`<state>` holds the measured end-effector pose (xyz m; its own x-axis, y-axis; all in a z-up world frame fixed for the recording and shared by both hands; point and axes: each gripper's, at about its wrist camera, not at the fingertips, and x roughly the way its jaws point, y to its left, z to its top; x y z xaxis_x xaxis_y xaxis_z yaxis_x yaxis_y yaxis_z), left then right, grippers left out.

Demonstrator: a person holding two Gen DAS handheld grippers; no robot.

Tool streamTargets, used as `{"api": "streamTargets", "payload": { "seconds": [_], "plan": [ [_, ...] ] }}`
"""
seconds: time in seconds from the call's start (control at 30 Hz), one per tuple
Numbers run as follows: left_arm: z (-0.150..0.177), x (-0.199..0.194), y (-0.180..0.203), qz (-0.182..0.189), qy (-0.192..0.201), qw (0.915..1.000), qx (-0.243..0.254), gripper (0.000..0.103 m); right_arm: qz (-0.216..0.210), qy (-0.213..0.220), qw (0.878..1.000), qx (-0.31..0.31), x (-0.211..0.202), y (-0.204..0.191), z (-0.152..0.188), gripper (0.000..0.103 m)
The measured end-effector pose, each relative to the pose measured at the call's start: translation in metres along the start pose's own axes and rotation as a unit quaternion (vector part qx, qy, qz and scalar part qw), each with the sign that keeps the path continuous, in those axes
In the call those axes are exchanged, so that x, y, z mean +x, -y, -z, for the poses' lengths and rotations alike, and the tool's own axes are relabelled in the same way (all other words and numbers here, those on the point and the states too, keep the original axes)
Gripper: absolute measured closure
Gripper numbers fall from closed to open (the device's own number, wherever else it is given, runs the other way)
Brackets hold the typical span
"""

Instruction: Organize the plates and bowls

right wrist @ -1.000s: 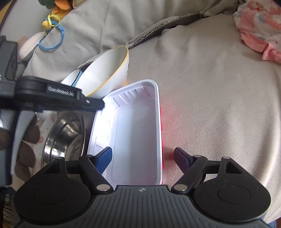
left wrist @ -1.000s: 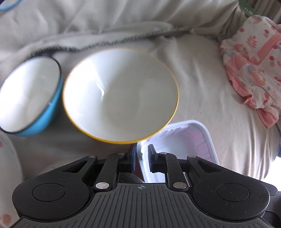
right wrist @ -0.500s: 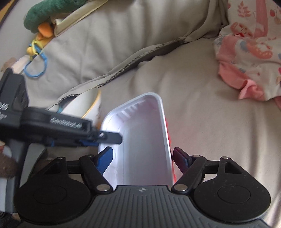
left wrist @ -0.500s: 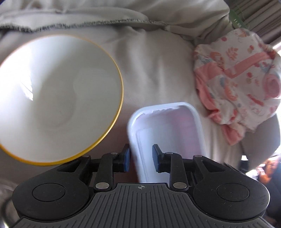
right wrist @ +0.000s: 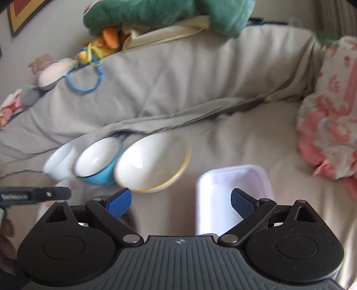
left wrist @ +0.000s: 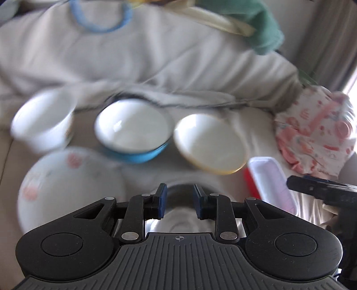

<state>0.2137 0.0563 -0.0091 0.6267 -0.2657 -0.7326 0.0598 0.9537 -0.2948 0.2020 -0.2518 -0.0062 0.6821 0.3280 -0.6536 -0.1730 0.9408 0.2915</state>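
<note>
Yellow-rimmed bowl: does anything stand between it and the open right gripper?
Nothing visible does. The yellow-rimmed bowl lies on bare sheet just ahead-left of the right gripper. The blue bowl sits against its far-left side; the white tray lies to the right.

Blue-sided bowl (left wrist: 133, 131), yellow-rimmed white bowl (left wrist: 209, 145), pink-flowered plate (left wrist: 67, 185), green plush (right wrist: 165, 13)

Taking the yellow-rimmed bowl (right wrist: 154, 161) as the landmark: on its left a blue bowl (right wrist: 98, 161) touches it and a white bowl (right wrist: 58, 164) sits beyond, closing off that side. On its right a strip of bare grey bedsheet (right wrist: 234, 142) is open, bounded nearer the camera by a white tray (right wrist: 232, 189) and farther right by a pink patterned cloth (right wrist: 330, 125). Behind the bowl a raised fold of bedding (right wrist: 178, 89) forms a wall.
</note>
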Motion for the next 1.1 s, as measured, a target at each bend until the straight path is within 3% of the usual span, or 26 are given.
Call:
{"api": "streamTargets", "payload": {
  "seconds": [0.13,0.27,0.37,0.5,0.63,0.77,0.93,1.1],
  "plan": [
    [0.023,-0.006,-0.032,0.008,-0.008,0.9990,-0.043,0.074,0.012,-0.050,0.999,-0.007,0.003,-0.043,-0.002,0.003],
    [0.046,-0.009,-0.052,0.016,-0.005,0.9970,-0.076,0.074,0.029,-0.055,0.997,-0.040,0.003,-0.085,-0.007,0.000],
    [0.061,-0.001,-0.062,0.007,0.000,0.9957,-0.093,0.074,0.000,-0.042,0.995,-0.090,0.018,-0.103,0.001,0.000],
    [0.069,0.018,-0.067,0.027,-0.018,0.9936,-0.108,0.074,0.013,-0.074,0.993,-0.088,0.067,-0.100,0.030,0.000],
    [0.078,0.029,-0.065,0.036,-0.008,0.9931,-0.111,0.074,0.021,-0.102,0.993,-0.057,0.096,-0.084,0.051,0.000],
    [0.088,0.039,-0.065,0.052,-0.017,0.9914,-0.119,0.076,-0.042,-0.128,0.991,-0.007,0.102,-0.072,0.050,0.000],
    [0.093,0.043,-0.064,0.045,-0.019,0.9919,-0.117,0.077,-0.037,-0.168,0.985,0.009,0.108,-0.053,0.062,0.000],
    [0.096,0.042,-0.063,0.043,-0.010,0.9931,-0.109,0.077,-0.061,-0.158,0.984,0.053,0.105,-0.038,0.062,0.000]
  ]
}}
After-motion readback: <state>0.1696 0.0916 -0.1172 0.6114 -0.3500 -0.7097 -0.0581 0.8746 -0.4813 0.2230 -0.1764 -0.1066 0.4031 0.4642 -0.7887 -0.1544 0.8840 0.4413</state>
